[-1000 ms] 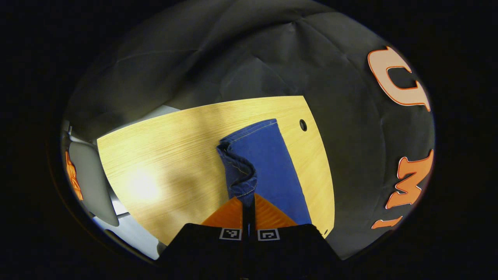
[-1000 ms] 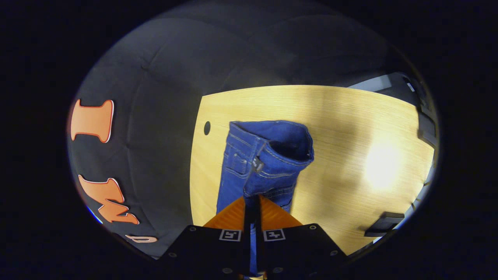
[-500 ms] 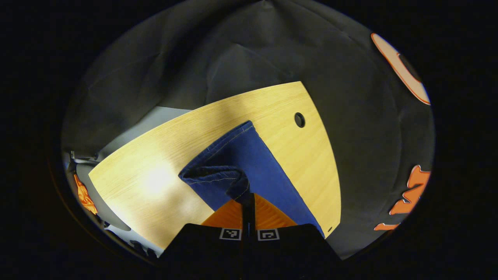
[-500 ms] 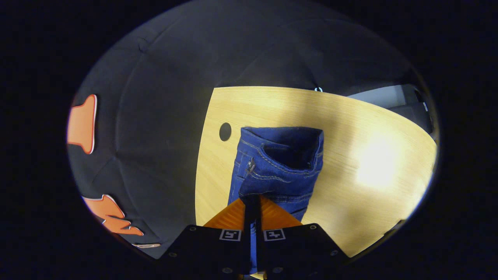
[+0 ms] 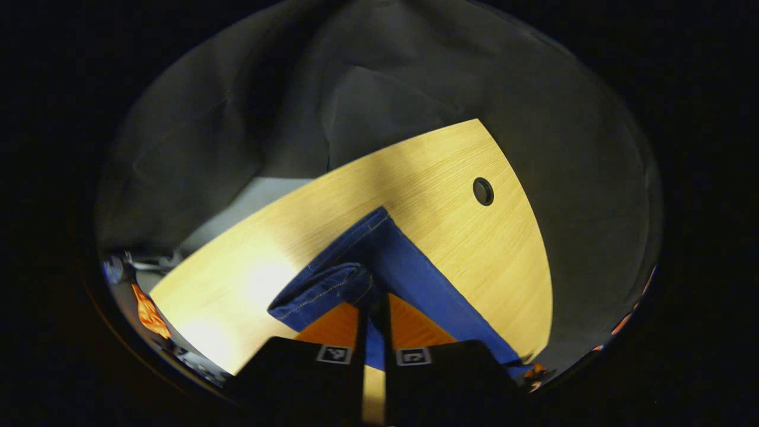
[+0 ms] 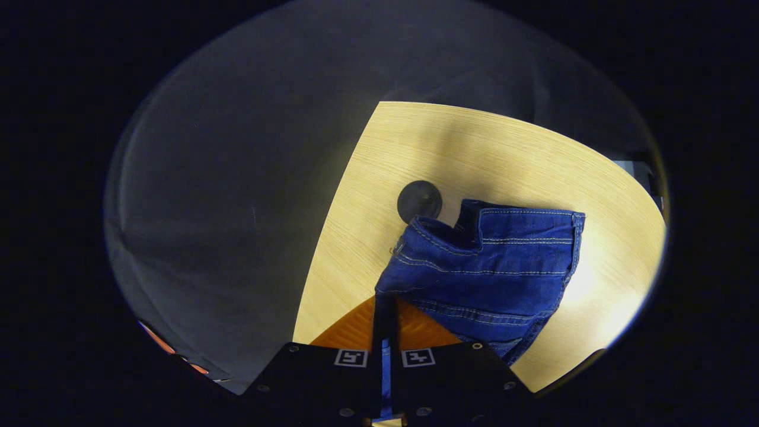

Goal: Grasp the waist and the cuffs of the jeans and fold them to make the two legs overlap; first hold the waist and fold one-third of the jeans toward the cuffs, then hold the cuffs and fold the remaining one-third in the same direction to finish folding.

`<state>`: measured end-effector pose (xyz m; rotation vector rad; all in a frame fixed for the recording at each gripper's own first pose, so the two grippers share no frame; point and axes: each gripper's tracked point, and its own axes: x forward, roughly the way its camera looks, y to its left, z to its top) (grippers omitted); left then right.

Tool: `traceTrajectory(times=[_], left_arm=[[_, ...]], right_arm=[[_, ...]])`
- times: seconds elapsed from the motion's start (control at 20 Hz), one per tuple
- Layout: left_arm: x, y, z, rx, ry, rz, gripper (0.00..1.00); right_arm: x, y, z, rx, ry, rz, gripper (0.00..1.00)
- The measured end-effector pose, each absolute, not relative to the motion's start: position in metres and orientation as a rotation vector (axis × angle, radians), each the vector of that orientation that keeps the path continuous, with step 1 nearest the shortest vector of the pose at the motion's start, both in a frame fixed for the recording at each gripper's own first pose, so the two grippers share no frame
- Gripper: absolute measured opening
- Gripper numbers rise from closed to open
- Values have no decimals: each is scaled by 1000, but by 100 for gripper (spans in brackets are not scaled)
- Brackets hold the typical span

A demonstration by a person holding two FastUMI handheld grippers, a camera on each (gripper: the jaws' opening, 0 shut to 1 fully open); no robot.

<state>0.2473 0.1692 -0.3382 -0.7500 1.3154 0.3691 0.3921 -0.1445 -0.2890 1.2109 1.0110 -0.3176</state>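
Black cloth walls close off the booth behind a light wood table (image 5: 450, 237), which has 1 round black cable hole (image 5: 483, 191) near its far edge.

Left gripper view: the left tool (image 5: 372, 308) is clenched on the cuff end of the jeans (image 5: 409, 279). Denim sits pinched between its 2 fingers and runs down thru the gap. 1 cuff (image 5: 320, 290) w/ a stitched hem bunches up just left of the tips, lifted off the wood. The other leg lies flat on the table, running from the tool toward the far edge and stopping short of the hole; a strip of it also trails along the table's right edge toward the near corner. Bright light glare on the wood left of the jeans.

Right gripper view: the right tool (image 6: 385, 308) is clenched on the waist end, a strip of denim showing between its fingers. The waistband (image 6: 504, 225), w/ pale stitching rows and a notch at the fly, spreads to the right of the tips over the table (image 6: 367, 178). Its upper left corner sits just beside the hole (image 6: 419, 200), close to the table's left edge. Can't tell if the waistband lies flat on the wood or hangs above it.
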Motion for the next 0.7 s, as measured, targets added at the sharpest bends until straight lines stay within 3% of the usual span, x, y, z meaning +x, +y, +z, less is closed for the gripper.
traceTrajectory(times=[0.05, 0.15, 0.2, 0.25, 0.4, 0.45, 0.5, 0.7], left_arm=[[256, 174, -334, -700, 1272, 345, 31], [269, 176, -318, -615, 1206, 291, 59], [274, 174, -311, -591, 1181, 270, 73], [277, 170, -302, -560, 1154, 243, 73], [289, 160, -286, -434, 1032, 192, 86], [297, 153, -278, -394, 980, 169, 82], [295, 148, -265, -357, 942, 159, 93], [293, 138, -222, -288, 732, 124, 96]], right_arm=[[395, -139, -285, 1225, 991, -295, 6], [397, -146, -278, 1180, 943, -256, 15], [397, -155, -280, 1120, 924, -255, 30], [390, -165, -277, 1057, 901, -246, 37], [365, -190, -275, 904, 890, -270, 76], [356, -197, -275, 862, 887, -278, 80], [346, -204, -279, 825, 893, -298, 83], [309, -222, -297, 797, 936, -349, 96]])
